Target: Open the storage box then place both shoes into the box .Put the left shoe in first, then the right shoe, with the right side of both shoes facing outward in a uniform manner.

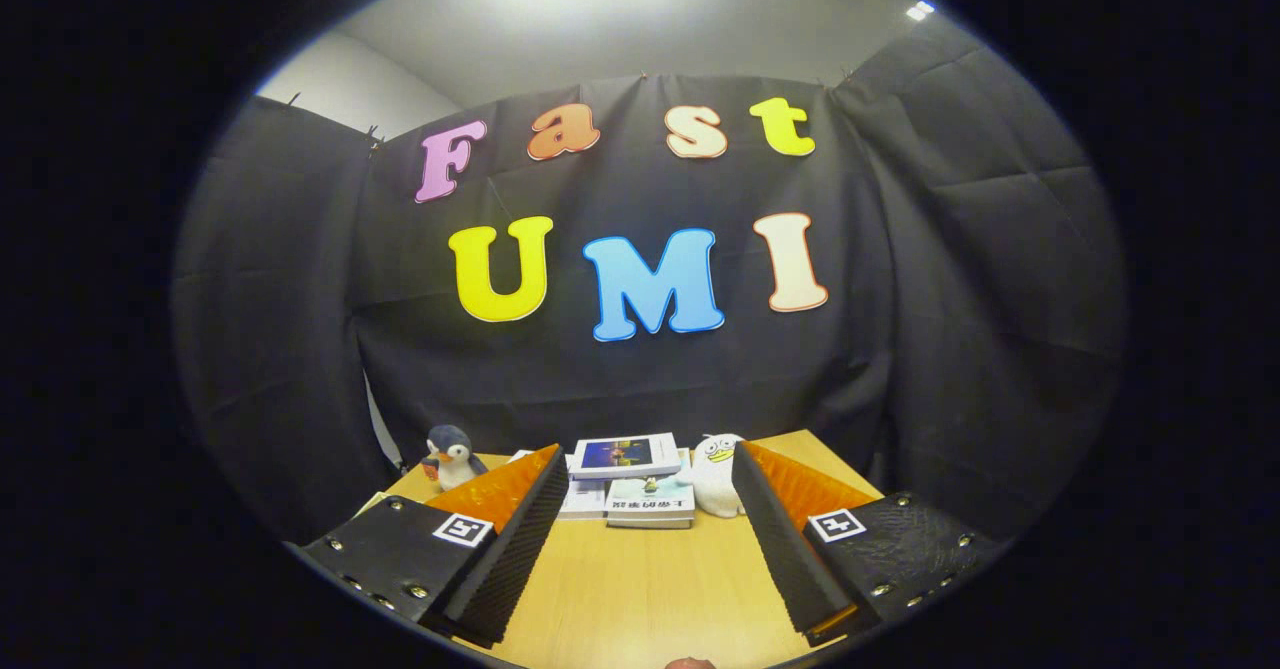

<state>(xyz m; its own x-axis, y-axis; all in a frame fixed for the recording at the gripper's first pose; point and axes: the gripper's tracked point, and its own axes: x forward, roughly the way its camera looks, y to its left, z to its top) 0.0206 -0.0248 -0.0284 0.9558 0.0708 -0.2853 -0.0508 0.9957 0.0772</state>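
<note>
Gripper view: fisheye camera riding the gripper [645,484], low over the table [650,589], facing level along the spread fingers [510,534] toward books [630,484] and plush toys [452,457] near the far edge, booth wall [640,369] behind.

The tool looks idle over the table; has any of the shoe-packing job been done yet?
Nothing looks done. The tool is open and empty above the wooden table. Beyond its fingers lie books, a toy penguin and a white plush toy. Opening the box and placing both shoes remain.
</note>
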